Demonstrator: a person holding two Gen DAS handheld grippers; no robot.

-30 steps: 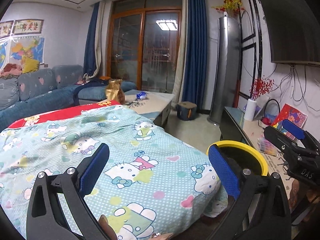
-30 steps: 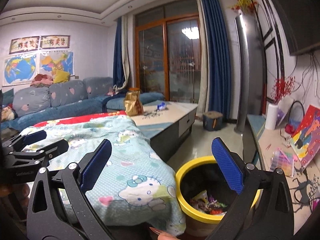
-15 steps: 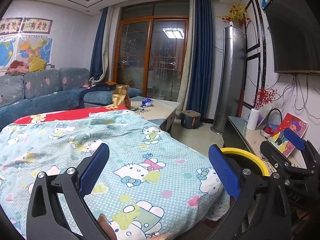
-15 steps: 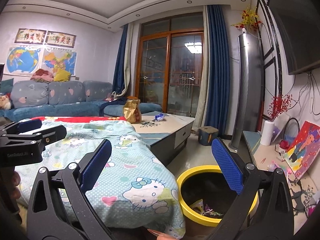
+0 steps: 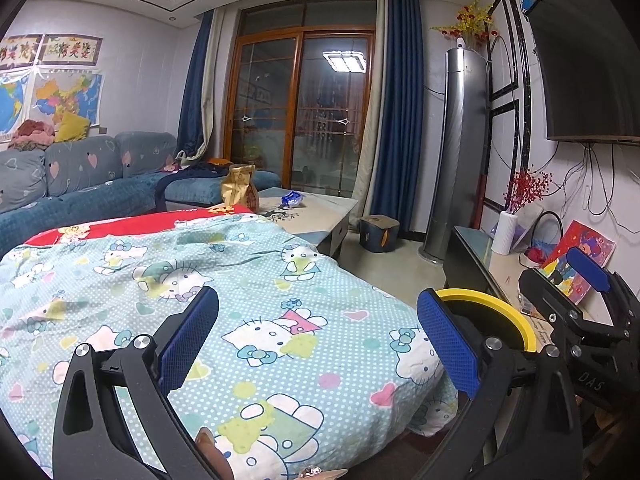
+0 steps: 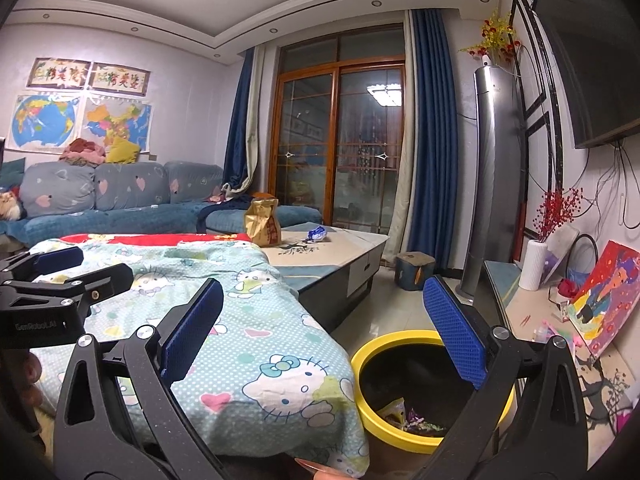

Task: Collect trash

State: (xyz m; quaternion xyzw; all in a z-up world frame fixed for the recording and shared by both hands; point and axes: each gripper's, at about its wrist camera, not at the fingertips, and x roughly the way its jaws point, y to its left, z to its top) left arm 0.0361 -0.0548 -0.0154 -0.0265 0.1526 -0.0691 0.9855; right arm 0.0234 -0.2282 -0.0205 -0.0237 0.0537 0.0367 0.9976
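Beyond the quilt (image 6: 256,360), both tools gape empty; yellow bin (image 6: 400,432) under right tool (image 6: 324,344).

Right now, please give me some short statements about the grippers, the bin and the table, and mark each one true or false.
1. Both grippers are open and hold nothing. True: the left gripper and the right gripper are both empty.
2. The bin is empty. False: wrappers lie at its bottom.
3. A gold bag stands on the table. True.
4. The blue wrapper lies on the blanket. False: it lies on the table, beside the bag.
5. The bin has a red rim. False: the rim is yellow.
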